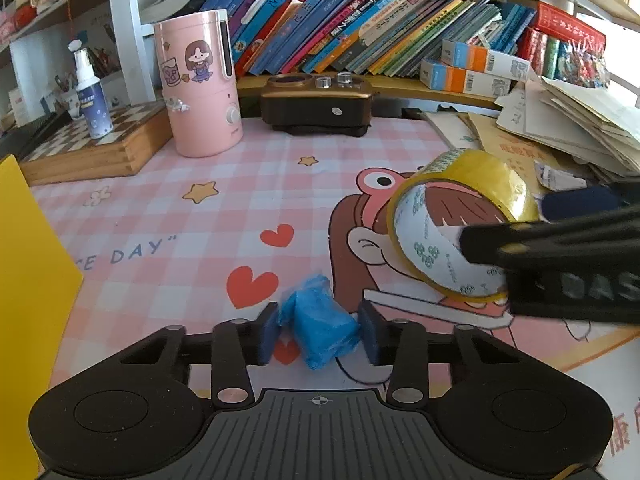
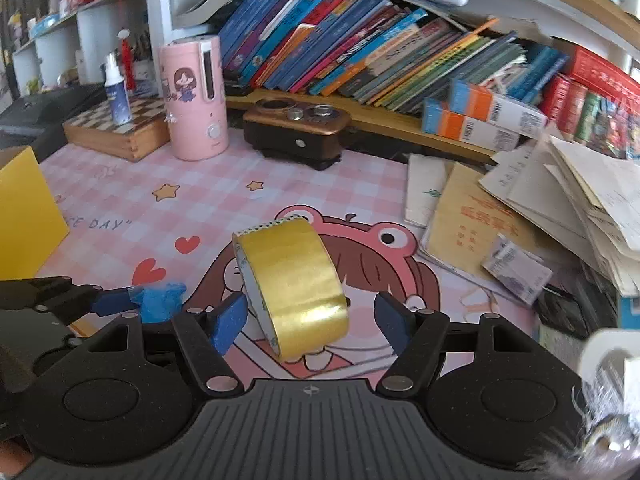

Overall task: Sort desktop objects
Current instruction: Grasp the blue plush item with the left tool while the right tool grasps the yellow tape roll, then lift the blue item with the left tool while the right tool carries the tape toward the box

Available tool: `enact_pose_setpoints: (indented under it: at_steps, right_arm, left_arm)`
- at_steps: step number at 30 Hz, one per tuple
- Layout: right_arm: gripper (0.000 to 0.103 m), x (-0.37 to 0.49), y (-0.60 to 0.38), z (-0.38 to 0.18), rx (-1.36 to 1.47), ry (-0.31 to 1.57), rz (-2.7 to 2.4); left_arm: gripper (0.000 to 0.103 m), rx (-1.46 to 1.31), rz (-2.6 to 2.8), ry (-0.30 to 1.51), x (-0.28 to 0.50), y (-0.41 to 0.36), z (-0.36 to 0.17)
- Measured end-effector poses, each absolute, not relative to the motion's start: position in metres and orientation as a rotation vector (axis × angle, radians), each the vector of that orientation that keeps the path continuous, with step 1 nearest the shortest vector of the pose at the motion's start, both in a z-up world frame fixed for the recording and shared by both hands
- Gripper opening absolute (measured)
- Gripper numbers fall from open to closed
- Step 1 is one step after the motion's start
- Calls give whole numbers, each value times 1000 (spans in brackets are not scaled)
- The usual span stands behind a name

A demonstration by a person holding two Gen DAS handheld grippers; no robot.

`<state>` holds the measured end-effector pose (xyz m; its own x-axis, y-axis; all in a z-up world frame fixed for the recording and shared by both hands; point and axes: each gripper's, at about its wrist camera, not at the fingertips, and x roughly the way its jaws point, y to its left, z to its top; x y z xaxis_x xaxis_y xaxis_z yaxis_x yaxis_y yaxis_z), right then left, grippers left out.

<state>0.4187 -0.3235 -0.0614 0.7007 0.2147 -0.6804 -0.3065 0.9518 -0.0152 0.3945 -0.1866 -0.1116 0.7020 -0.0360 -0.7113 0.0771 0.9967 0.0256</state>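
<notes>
- The left claw (image 1: 320, 334) is sitting low over the surface (image 1: 200, 232) with its jaws spread on either side of a blue wad (image 1: 322, 330); the pads (image 1: 267, 332) are standing just beside the wad and not yet pressing it, so I am reading this claw as released.
- The right claw (image 2: 312, 320) is also spread wide, with a tape roll (image 2: 294, 288) lying tilted between its jaws; one pad (image 2: 230, 322) is close to the roll's rim, the other is apart, and whether the roll is resting on the surface or on a pad I cannot tell.
- Judging by this, both claws are lining up pick-ups, and neither thing is being sorted yet.
- Next, each claw is probably needing to close squarely: the wad looks soft and may squash, while the roll's smooth band could be slipping or rolling if pinched off-centre.
- A yellow box (image 2: 24, 216) at the left edge may be serving as the bin, though that is only a guess.
- Around: a pink canister (image 1: 198, 84), a spray bottle (image 1: 90, 96) on a chessboard (image 1: 96, 148), a brown device (image 1: 316, 102), books (image 1: 360, 20) behind, and a paper pile (image 2: 560, 216) crowding the right side.
- The two claws are working near each other, so they may be bumping.
</notes>
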Motion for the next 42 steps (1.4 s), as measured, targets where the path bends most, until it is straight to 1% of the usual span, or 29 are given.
enact_pose_setpoints:
  at_steps: [6,8,12,16,20,24,42]
  right_arm:
    - [65,429,-316,-68,-177,746,348]
    - [59,430,-316,-70,-174,750,358]
    - [39,430,-314,-71,-192,752,343]
    - [39,419,-317,-70,-171,785,361]
    - [38,396,-313,-68,-184,780,356]
    - [38,374,-313,-64,-133,809,364]
    - [37,280,-300,-39,56,919,381]
  left_arm:
    - [35,16,-90,780,362,-170,-92]
    - [35,3,-106,768,344,-163,-82]
    - [35,-9,-117,749,310,-149,-65]
    - [35,-19,-108,731,284,-136,-50]
    - [34,-50,-93,720,267,-126,-39]
    - [34,-76,-89,699,254,-122,-31]
    - [34,-192,-93,666,189,-83,-27]
